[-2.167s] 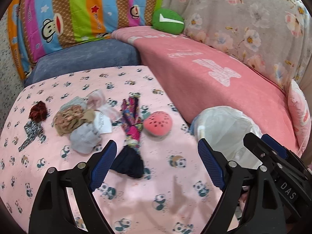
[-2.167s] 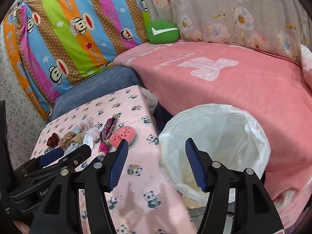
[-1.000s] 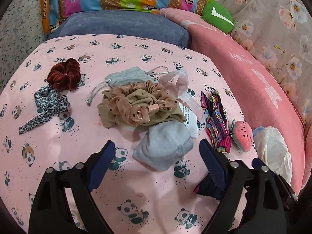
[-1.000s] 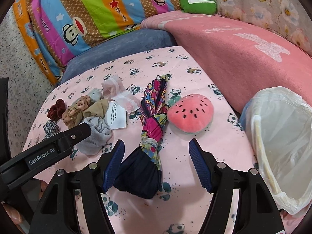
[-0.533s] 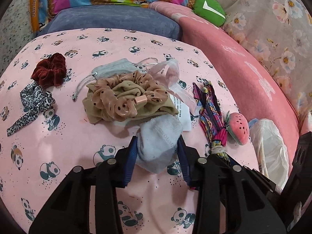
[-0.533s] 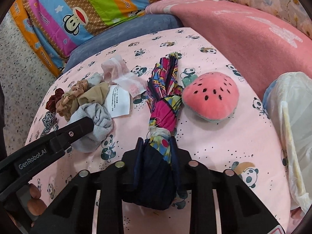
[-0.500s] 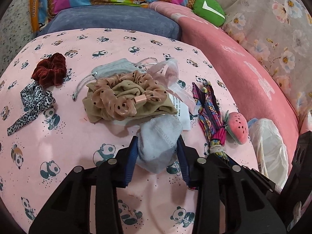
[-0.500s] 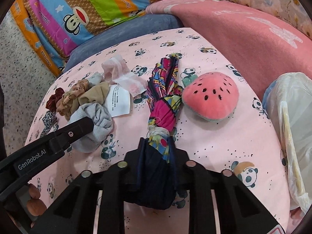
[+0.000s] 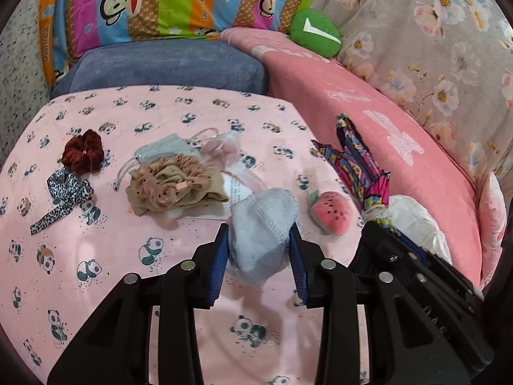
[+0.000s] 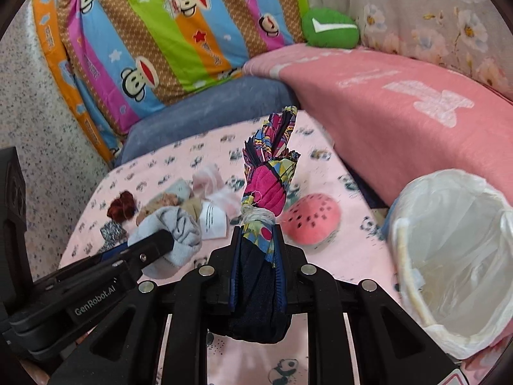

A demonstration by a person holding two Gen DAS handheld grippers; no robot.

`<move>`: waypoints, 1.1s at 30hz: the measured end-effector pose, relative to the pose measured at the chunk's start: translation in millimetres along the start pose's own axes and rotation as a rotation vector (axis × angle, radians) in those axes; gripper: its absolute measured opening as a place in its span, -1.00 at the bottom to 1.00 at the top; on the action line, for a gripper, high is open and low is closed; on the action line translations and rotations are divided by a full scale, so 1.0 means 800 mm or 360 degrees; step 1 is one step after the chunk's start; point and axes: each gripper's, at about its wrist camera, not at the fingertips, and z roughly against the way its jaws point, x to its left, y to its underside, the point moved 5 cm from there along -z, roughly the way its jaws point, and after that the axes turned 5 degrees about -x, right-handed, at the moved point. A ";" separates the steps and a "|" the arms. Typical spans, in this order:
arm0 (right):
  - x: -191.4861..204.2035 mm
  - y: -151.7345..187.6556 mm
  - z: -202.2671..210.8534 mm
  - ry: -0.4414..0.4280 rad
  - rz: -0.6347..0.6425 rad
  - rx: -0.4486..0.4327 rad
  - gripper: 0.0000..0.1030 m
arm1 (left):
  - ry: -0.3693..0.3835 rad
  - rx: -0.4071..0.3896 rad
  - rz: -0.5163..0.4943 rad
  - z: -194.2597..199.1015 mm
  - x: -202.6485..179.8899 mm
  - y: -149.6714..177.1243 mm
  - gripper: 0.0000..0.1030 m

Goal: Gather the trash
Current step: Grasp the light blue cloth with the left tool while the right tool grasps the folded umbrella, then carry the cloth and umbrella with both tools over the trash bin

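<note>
Pads of the left hand-held gripper (image 9: 259, 256) pinch a pale blue cloth (image 9: 261, 224), lifted off the panda-print desk (image 9: 96, 288). Right hand-held gripper (image 10: 256, 266) clamps a folded patterned umbrella (image 10: 267, 173), raised beside the lined trash bin (image 10: 455, 256). A watermelon plush (image 10: 312, 221) lies between them.

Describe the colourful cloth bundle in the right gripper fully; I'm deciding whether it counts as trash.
The colourful cloth bundle is long, rolled fabric: pink, blue and yellow geometric print above, dark navy below, tied at the middle with pale string. The right gripper is shut on its navy end, holding it clear of the panda-print cloth, printed end pointing away. Nothing else touches it.
</note>
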 end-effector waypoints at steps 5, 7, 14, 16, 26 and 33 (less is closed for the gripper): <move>-0.027 -0.022 0.044 0.0034 -0.0032 -0.0110 -0.67 | 0.0044 -0.0039 -0.0070 0.018 -0.041 -0.004 -0.34; -0.042 -0.029 0.059 0.0058 -0.0046 -0.0143 -0.67 | 0.0067 -0.0050 -0.0099 0.023 -0.060 -0.005 -0.34; -0.100 -0.038 0.103 0.0144 -0.0125 -0.0226 -0.67 | 0.0158 -0.0069 -0.0238 0.033 -0.134 -0.003 -0.33; -0.120 -0.039 0.115 0.0171 -0.0156 -0.0243 -0.66 | 0.0184 -0.0068 -0.0276 0.033 -0.155 0.000 -0.33; -0.210 -0.027 0.149 0.0296 -0.0305 -0.0279 -0.66 | 0.0353 -0.0022 -0.0407 0.022 -0.243 0.018 -0.33; -0.253 -0.010 0.148 0.0367 -0.0367 -0.0237 -0.65 | 0.0410 0.0012 -0.0474 0.009 -0.284 0.030 -0.32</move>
